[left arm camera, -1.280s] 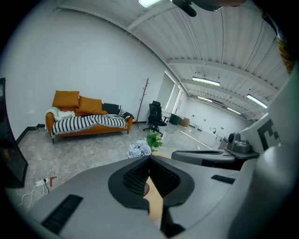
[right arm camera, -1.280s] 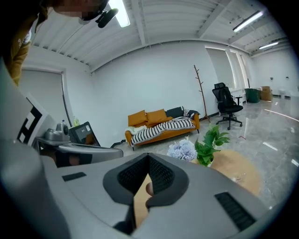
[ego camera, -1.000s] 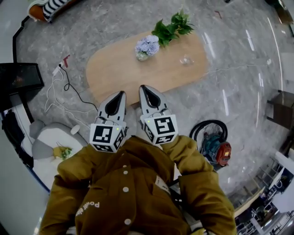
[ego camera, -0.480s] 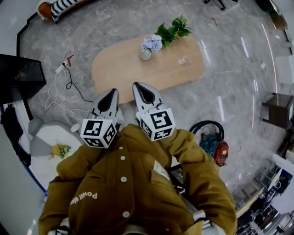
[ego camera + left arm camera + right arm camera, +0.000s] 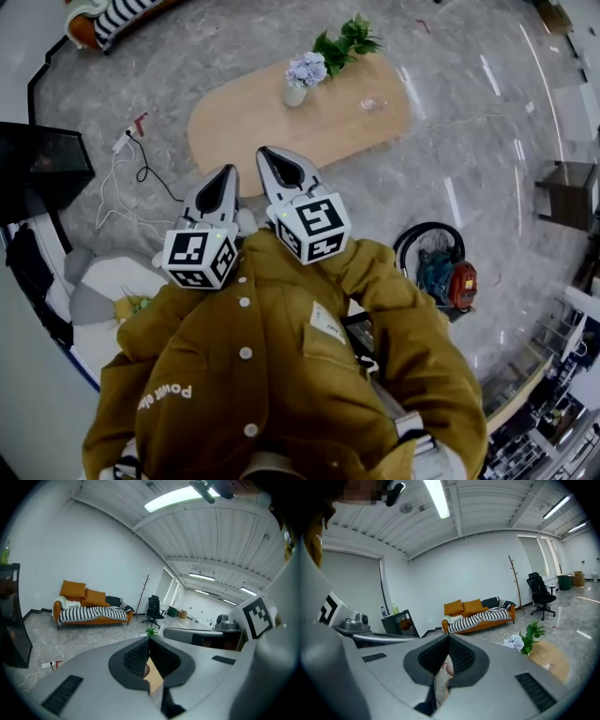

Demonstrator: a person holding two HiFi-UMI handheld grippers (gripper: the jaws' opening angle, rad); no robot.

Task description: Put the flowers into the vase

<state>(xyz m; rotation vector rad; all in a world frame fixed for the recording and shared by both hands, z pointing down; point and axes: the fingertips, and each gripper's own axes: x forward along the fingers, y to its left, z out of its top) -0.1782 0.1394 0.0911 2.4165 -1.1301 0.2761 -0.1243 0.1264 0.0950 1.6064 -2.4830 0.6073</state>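
Flowers, a pale lilac cluster [image 5: 307,67], stand at the far end of the oval wooden surface [image 5: 272,131], seemingly already in a small pale vase [image 5: 294,95]. They are well apart from me, which is likely why my left tongs [image 5: 228,171] and right tongs [image 5: 266,152] are pressed together on nothing, near my chest. The right gripper view shows the blooms beside a green leafy sprig [image 5: 533,632]; the left gripper view catches only the leaf tips.

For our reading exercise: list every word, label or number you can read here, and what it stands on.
"Power", then unclear letters: white print on the brown jacket.
Its white tag: too small to read.
No letters on the left marker cube or right marker cube, only square patterns.
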